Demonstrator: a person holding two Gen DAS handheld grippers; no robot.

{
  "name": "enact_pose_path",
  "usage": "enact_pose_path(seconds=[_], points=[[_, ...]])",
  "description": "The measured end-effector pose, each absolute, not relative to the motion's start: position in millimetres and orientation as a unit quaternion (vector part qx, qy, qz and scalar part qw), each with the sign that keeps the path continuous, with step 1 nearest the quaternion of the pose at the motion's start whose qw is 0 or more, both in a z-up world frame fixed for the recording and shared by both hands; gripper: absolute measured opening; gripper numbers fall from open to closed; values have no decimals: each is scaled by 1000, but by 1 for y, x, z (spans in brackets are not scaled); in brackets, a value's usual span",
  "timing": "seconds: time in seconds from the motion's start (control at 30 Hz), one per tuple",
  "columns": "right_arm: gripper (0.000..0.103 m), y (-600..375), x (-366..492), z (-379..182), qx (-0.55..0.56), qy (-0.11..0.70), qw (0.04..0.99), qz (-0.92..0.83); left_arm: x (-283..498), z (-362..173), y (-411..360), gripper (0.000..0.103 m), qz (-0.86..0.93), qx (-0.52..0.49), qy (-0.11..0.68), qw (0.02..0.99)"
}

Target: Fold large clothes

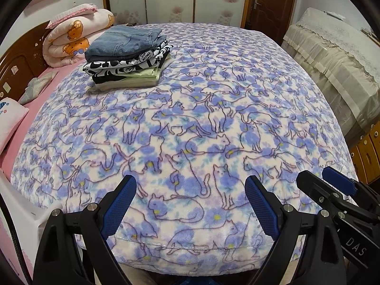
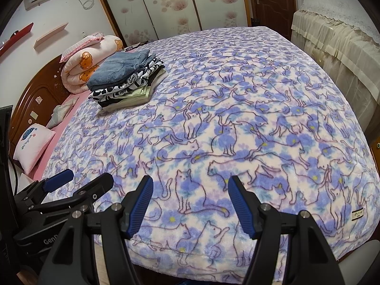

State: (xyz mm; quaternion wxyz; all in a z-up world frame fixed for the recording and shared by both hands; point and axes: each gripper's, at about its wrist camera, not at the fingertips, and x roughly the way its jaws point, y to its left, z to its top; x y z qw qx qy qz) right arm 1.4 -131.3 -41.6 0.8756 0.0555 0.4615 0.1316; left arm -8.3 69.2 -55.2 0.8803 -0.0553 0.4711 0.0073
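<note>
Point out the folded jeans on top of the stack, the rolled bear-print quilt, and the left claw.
folded jeans point(image 1: 123, 41), left wrist view, middle of the top denim face.
rolled bear-print quilt point(image 1: 71, 35), left wrist view, its curved pink side.
left claw point(image 1: 190, 204), left wrist view, midway between its open blue fingertips.

left tool point(image 1: 191, 190): black frame, blue ribbed pads, silver screws | right tool point(image 2: 190, 190): same

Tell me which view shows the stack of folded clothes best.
The left wrist view: the stack of folded clothes appears larger and nearer centre, its layers distinct. The right wrist view shows the same stack smaller, at more of an angle.
</note>
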Motion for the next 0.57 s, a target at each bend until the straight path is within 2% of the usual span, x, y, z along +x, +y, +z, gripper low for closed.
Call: enact_pose_path(seconds=[0.57], points=[[66,-128,1,-41,54,459,877,132,-10,-57,75,91,9,-54,469,882]])
